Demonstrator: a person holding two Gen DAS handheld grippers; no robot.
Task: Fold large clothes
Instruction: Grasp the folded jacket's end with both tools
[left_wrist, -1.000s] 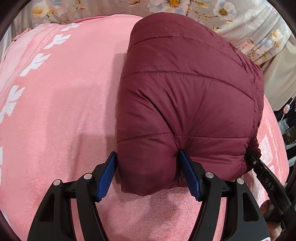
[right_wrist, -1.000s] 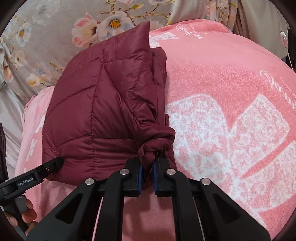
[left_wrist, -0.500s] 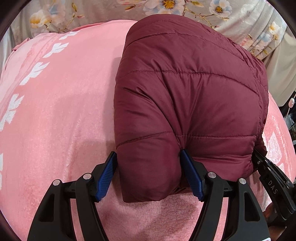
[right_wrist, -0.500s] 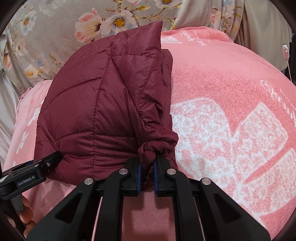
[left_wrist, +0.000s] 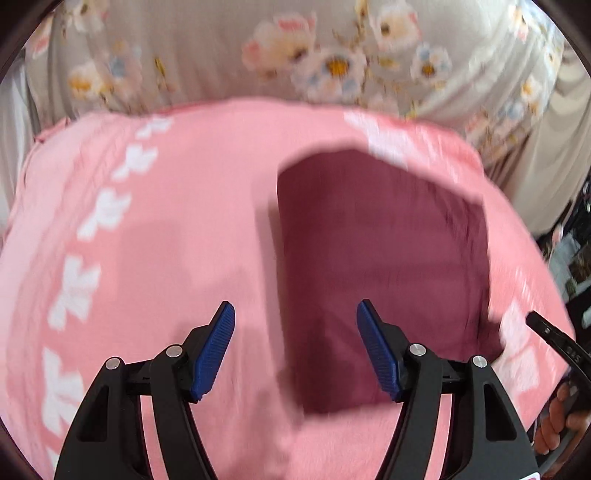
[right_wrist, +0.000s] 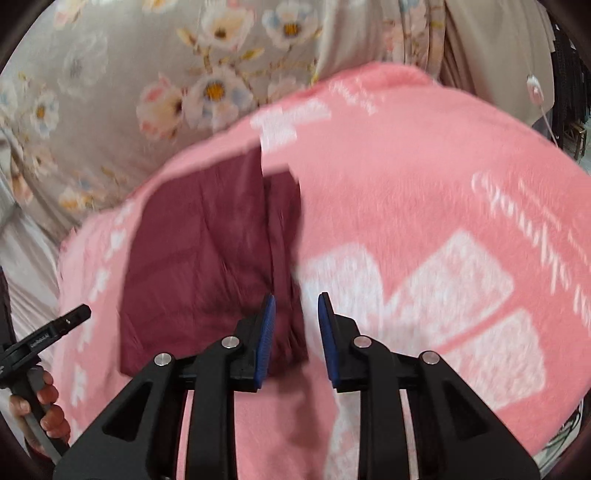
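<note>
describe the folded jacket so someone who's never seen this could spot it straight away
Find the pink blanket with white prints. On it lies a folded maroon quilted jacket, a blocky bundle. It is the only dark, stitched, puffy thing on the blanket.

Bare blanket (left_wrist: 155, 258) around jacket (left_wrist: 380, 258)

- Bed (left_wrist: 155, 280): covered by a pink fleece blanket (right_wrist: 424, 192), printed with white flower shapes and script lettering.
- Maroon quilted jacket (left_wrist: 380, 266): laid folded directly on the blanket, in a compact block toward the far edge.
- Floral fabric (left_wrist: 221, 55): seen beyond the bed.
</note>
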